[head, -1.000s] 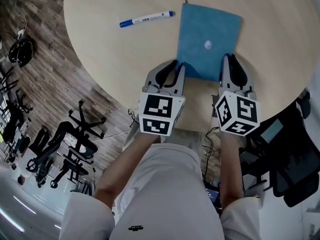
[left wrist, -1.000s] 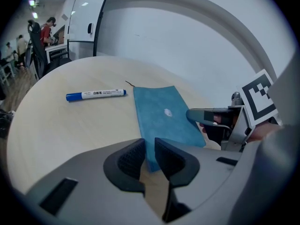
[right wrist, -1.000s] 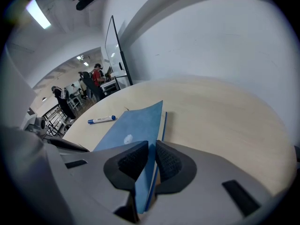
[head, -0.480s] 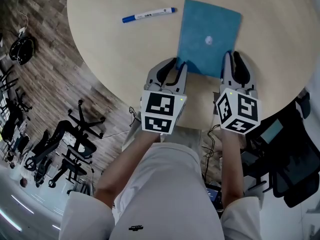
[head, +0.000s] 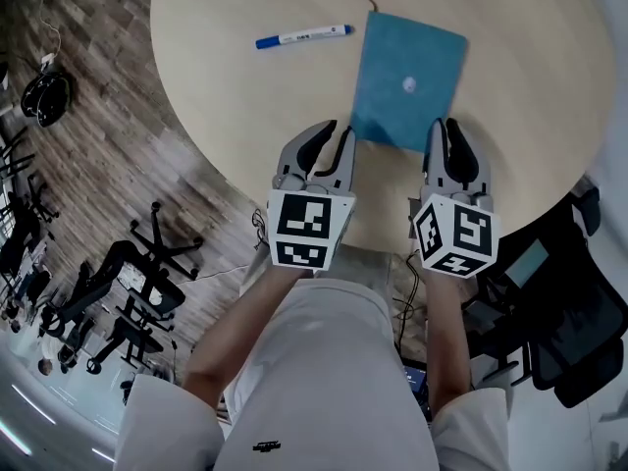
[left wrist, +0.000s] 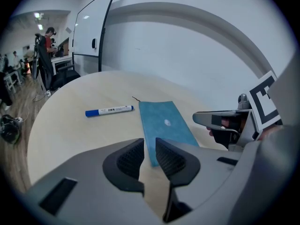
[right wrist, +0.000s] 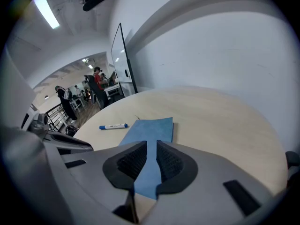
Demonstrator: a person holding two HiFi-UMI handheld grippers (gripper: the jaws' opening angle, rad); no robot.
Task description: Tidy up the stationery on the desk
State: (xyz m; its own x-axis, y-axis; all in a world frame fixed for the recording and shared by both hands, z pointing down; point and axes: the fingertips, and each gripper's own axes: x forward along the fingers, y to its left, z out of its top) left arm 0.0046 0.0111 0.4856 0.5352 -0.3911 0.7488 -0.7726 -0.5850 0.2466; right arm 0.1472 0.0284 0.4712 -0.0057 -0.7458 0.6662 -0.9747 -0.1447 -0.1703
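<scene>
A blue notebook [head: 407,77] lies flat on the round wooden table [head: 245,116], with a small white spot on its cover and a thin cord at its far corner. A white marker with a blue cap [head: 302,36] lies to its left. My left gripper [head: 337,137] sits just left of the notebook's near left corner, jaws close together with nothing between them. My right gripper [head: 444,128] hovers over the near right corner, also closed and empty. The notebook [left wrist: 164,123] and marker [left wrist: 109,110] show ahead in the left gripper view. The notebook [right wrist: 152,130] lies straight ahead in the right gripper view.
The table's near edge runs just under both grippers. Office chairs [head: 147,253] stand on the wood floor at the left, and dark bags and gear [head: 569,302] sit at the right. A whiteboard [left wrist: 93,32] and people [left wrist: 44,46] are far behind the table.
Both grippers have drawn back a little toward the table's near edge, away from the notebook's near corners. The notebook and marker lie as before.
</scene>
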